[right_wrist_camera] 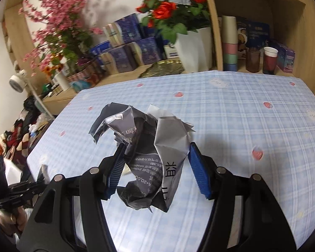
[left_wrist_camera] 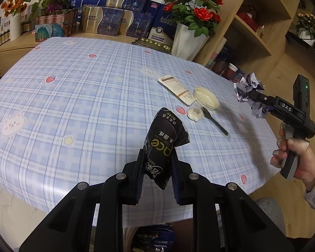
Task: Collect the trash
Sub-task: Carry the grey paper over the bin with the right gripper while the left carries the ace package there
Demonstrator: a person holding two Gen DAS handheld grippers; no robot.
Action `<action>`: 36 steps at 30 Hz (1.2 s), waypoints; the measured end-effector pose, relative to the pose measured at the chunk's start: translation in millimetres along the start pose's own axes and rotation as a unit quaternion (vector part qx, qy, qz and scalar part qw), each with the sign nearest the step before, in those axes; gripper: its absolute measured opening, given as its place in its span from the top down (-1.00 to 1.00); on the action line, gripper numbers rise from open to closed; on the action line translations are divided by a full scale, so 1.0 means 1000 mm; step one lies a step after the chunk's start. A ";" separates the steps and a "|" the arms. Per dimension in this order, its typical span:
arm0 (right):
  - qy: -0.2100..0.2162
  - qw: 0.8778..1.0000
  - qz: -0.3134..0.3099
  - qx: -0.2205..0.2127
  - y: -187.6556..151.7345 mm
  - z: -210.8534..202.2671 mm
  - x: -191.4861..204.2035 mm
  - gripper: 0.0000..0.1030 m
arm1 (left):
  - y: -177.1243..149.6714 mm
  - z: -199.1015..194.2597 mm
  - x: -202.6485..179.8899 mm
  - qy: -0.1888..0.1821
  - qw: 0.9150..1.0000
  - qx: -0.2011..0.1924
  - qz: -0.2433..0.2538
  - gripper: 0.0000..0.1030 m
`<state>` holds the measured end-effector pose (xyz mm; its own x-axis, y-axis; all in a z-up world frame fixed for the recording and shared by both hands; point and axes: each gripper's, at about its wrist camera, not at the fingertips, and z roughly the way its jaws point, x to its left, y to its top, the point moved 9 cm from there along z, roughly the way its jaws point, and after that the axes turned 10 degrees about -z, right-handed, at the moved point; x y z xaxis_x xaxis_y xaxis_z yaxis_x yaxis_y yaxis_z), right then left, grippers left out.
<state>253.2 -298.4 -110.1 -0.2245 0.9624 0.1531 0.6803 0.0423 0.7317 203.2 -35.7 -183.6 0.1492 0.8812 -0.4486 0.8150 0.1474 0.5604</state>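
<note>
Black linkages of the left tool (left_wrist_camera: 157,168) fill the bottom of the left wrist view, its two pads clamped on a crumpled black tissue pack (left_wrist_camera: 164,145) with white and green lettering, held up over the near edge of the table (left_wrist_camera: 73,88). A blue plaid cloth printed with strawberries and bears covers that table. Toward its right edge lie a flat white tube (left_wrist_camera: 177,89), a round cream-coloured lid (left_wrist_camera: 206,98), a small white sachet (left_wrist_camera: 194,114) just beside the lid, and a dark plastic fork (left_wrist_camera: 215,121) whose tines touch the sachet. Off the right edge, a hand (left_wrist_camera: 292,153) grips the right tool (left_wrist_camera: 252,98), which is clamped on a wad of crumpled paper (left_wrist_camera: 250,92) held in the air. Behind the far edge stand blue and gold boxes (left_wrist_camera: 107,19) and a white pot of red roses (left_wrist_camera: 191,21). From the right wrist view, the right tool (right_wrist_camera: 155,168) shows blue ribbed pads pressing both sides of the crumpled paper (right_wrist_camera: 149,153), grey and white with black print, held above the near part of the table (right_wrist_camera: 252,126). At the lower left corner of this view, the left tool (right_wrist_camera: 21,187) appears blurred, off the table's left edge. Beyond the far edge are the red roses (right_wrist_camera: 170,6), pink blossoms (right_wrist_camera: 61,21), stacked pastel cups (right_wrist_camera: 230,44) and a paper cup (right_wrist_camera: 270,59) on a wooden shelf.
</note>
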 end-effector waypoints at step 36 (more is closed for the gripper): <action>0.103 0.971 -0.100 0.191 -0.237 -0.035 0.183 -0.19 | -0.114 -0.079 0.020 -0.013 1.000 -0.011 -0.018 0.56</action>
<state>26.3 -142.1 -232.3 -0.4871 0.8520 0.1922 0.8090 0.3572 0.4669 69.0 1.2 -201.2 0.1357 0.8629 -0.4868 0.8077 0.1882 0.5588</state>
